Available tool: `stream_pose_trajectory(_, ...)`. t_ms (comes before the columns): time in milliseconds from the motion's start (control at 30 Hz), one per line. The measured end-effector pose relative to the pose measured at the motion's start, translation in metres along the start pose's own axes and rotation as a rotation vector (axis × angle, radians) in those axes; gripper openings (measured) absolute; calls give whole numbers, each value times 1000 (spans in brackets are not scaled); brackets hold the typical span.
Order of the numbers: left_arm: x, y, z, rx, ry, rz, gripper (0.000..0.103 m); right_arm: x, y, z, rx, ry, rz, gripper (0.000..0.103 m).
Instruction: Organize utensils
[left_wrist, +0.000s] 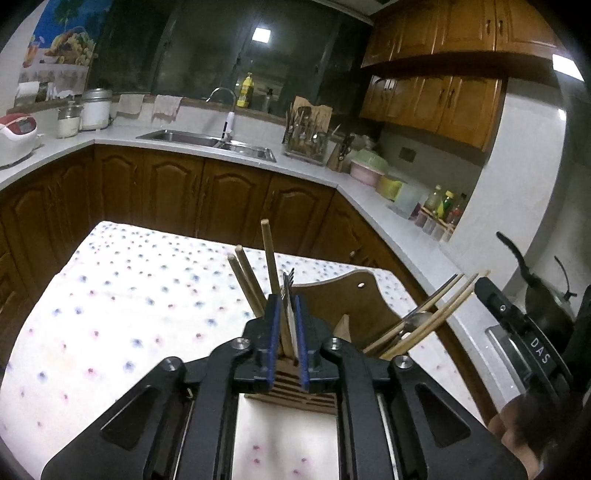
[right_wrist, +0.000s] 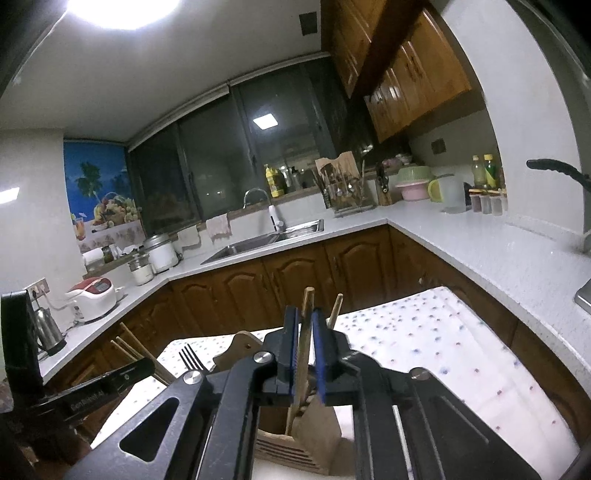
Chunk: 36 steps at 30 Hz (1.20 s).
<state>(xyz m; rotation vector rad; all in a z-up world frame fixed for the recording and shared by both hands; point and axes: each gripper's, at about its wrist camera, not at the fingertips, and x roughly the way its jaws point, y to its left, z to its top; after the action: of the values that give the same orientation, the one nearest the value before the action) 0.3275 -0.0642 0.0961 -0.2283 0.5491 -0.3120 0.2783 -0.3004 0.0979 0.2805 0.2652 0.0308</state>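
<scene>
Now putting things in the wooden holder (left_wrist: 295, 395): left gripper (left_wrist: 287, 321) pinching a fork (left_wrist: 288, 284), right gripper (right_wrist: 306, 354) pinching a chopstick (right_wrist: 307, 306). Next, lowering both gently, then letting go.

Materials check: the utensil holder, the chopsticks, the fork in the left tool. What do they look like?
Utensil holder: looks like wood, matte brown, slatted front, visible grain. Chopsticks: light tan, matte, squared ends; wood or bamboo, cannot tell which. Fork: tines dark and slightly glinting, likely metal; the handle between the left tool pads looks pale, material unclear.
</scene>
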Motion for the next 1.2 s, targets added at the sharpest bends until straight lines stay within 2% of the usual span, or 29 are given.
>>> stream_pose_trajectory(33, -5, 0, 1, -1, -8, -1, 16, -1, 0, 0, 1, 1, 2, 17)
stream_pose_trajectory(100, -12, -1, 1, -5, -22, -5, 29, -5, -1, 2, 6, -7, 8, 28)
stream_pose_trajectory(167, -23, -1, 0, -8, -40, -4, 36, -13, -2, 6, 20, -26, 18, 42)
stream_pose_trajectory(200, -28, -1, 0, -11, -47, -2, 42, -18, -2, 7, 27, -37, 24, 45)
stream_pose_trajectory(233, -34, 0, -2, -19, -54, 1, 46, -22, -3, 9, 33, -48, 29, 53)
stream_pose_trajectory(267, -41, 2, -5, -30, -62, 3, 54, -28, -3, 10, 37, -60, 39, 63)
stream_pose_trajectory(300, -47, 5, -8, -42, -69, 6, 66, -33, -3, 10, 39, -69, 45, 68)
stream_pose_trajectory(333, -52, 8, -11, -56, -75, 12, 74, -37, -3, 10, 41, -75, 51, 80)
stream_pose_trajectory(367, -59, 11, -16, -69, -81, 20, 88, -43, -3, 9, 43, -82, 60, 90)
stream_pose_trajectory(400, -66, 14, -22, -81, -91, 34, 97, -49, -3, 6, 44, -87, 65, 95)
stream_pose_trajectory(433, -70, 16, -26, -87, -98, 44, 97, -54, -2, 2, 43, -93, 72, 102)
stream_pose_trajectory(867, -126, 37, -87, -106, -79, 109, 97, -105, 3, -60, 49, 2, 106, 103)
stream_pose_trajectory(1200, -159, 42, -112, -99, -81, 120, 97, -136, 13, -94, 32, 75, 121, 103)
